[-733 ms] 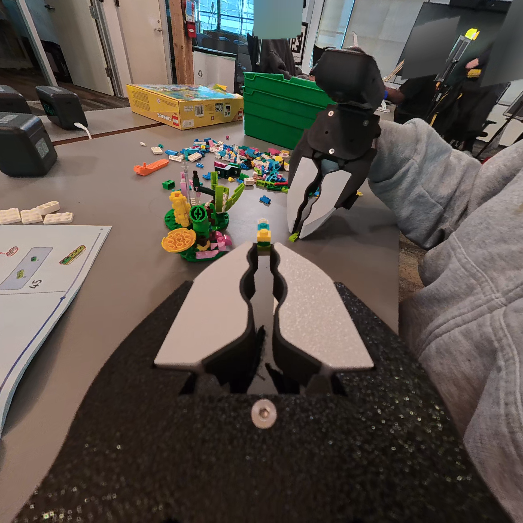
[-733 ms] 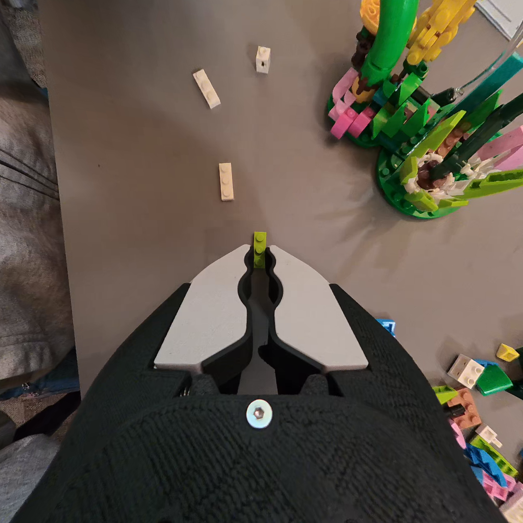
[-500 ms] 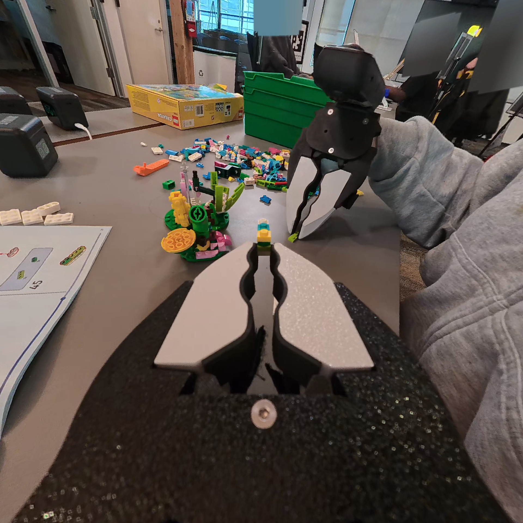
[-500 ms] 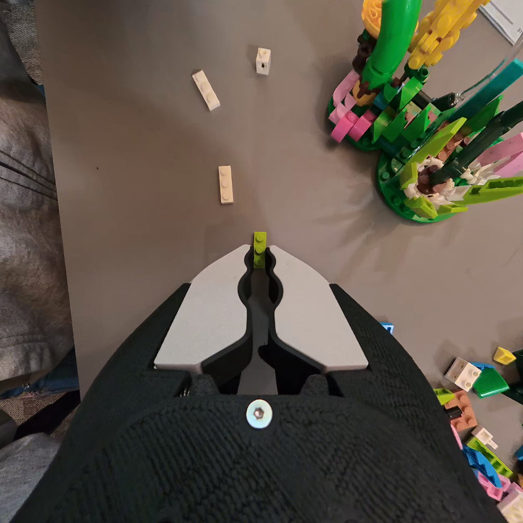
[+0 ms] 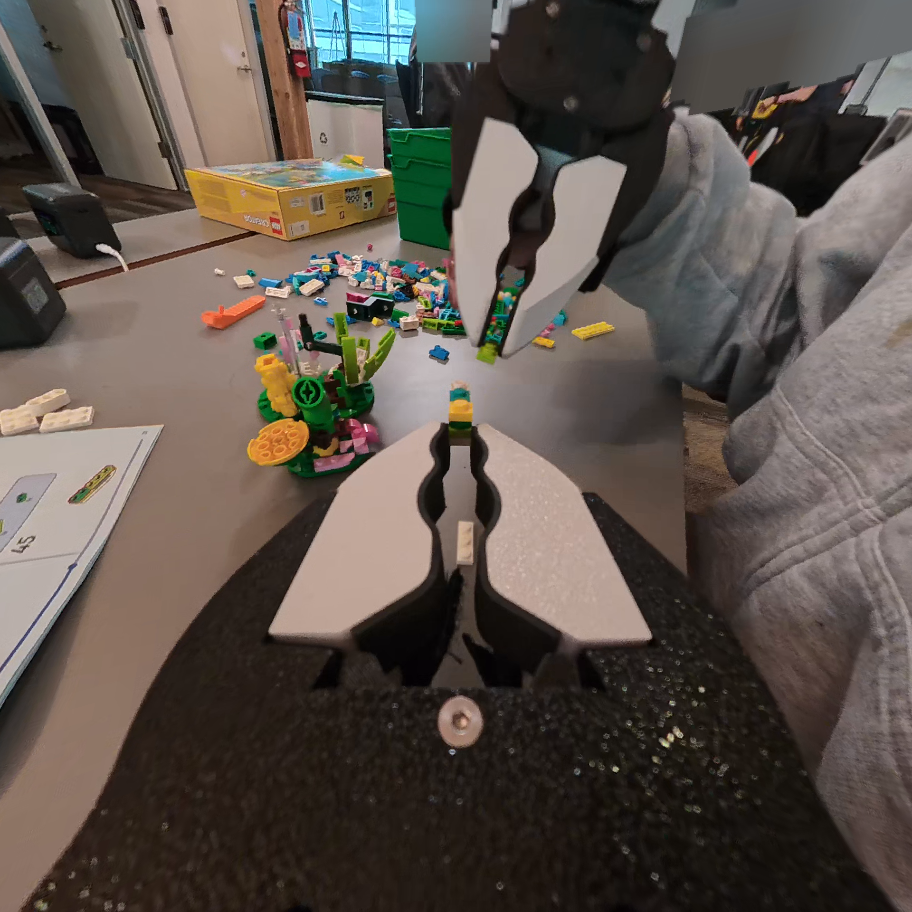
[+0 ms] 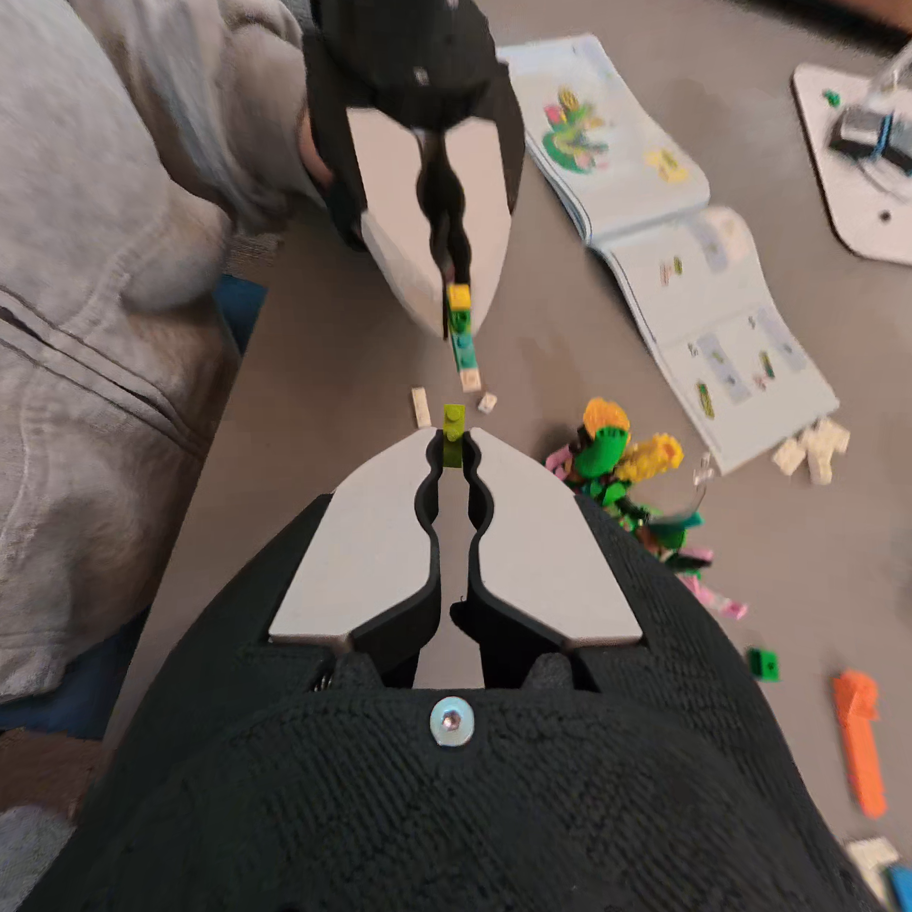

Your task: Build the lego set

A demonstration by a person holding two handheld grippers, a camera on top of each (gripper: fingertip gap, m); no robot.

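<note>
The left tongs (image 5: 460, 432) are nipped narrow on a small stack of bricks (image 5: 460, 412), green at the grip, then yellow, teal and a pale piece at the far tip; both fingertips press its sides and it juts out above the grey bench (image 5: 148, 345). The right tongs (image 6: 453, 434) are likewise narrow, pinching a lime green plate (image 6: 453, 434) edge-on, its studded end poking past the fingertips. The two tongs face each other over the bench, their held pieces near but apart.

On the bench just under the gap lie a cream plate (image 6: 421, 407) and a small white brick (image 6: 487, 402). To the left of the left tongs stands a brick flower model (image 5: 313, 414) on green bases, with a yellow disc in front. Further left lies an open instruction booklet (image 5: 54, 518), white bricks (image 5: 44, 412) beside it. Far across the bench sprawls a heap of loose coloured bricks (image 5: 385, 291), an orange separator tool (image 5: 232, 312), a yellow box (image 5: 291, 195) and stacked green bins (image 5: 419, 187). A grey sleeve (image 5: 740, 276) runs behind the right tongs.
</note>
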